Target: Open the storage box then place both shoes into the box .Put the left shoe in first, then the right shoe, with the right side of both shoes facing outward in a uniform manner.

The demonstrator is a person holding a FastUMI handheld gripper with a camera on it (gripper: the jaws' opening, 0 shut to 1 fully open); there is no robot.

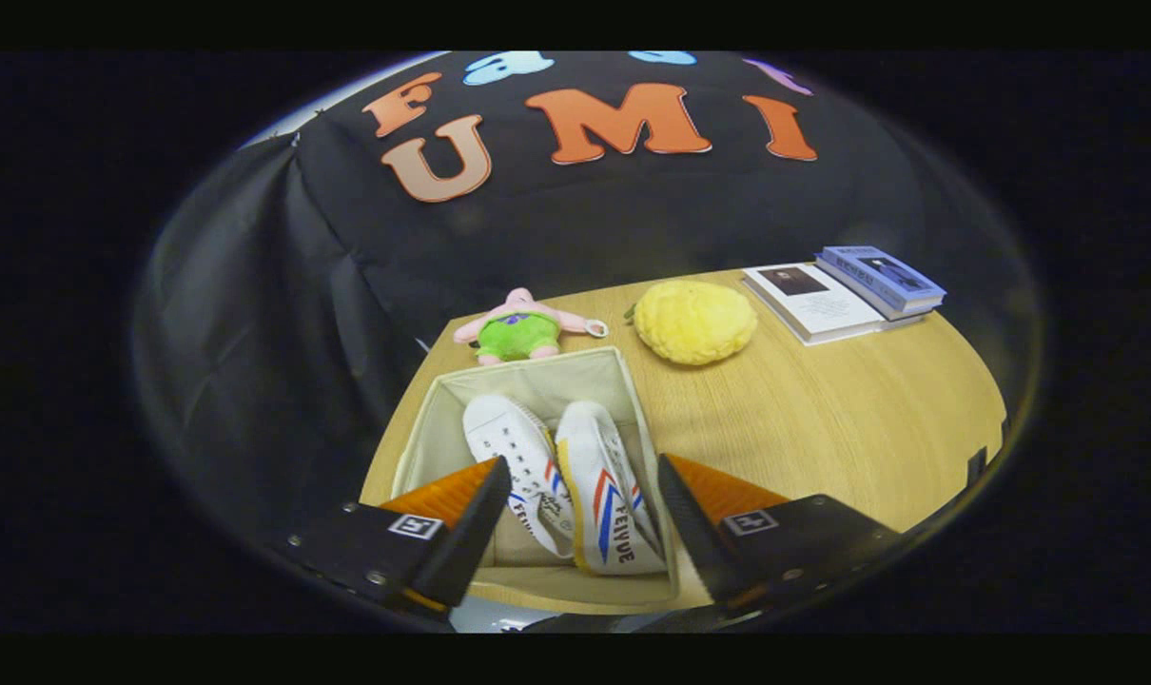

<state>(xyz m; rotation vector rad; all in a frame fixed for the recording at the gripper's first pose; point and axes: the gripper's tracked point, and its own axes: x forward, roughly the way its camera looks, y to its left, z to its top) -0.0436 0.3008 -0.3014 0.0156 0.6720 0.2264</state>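
A plush toy (518,328) is lying at the far left of the wooden table (823,419), just behind the open storage box (414,447), where the left shoe (509,442) and the right shoe (599,476) are sitting side by side, toes pointing away. The claw (585,518) is hovering above the box with its fingers spread wide apart, gripping nothing. Farther right, a yellow sponge (694,322) and two books (847,295) are resting on the table.

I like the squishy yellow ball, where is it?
In the gripper view, the yellow ball sits on the wooden table beyond the open tool, just past the storage box, between the pink-and-green plush toy and the books.
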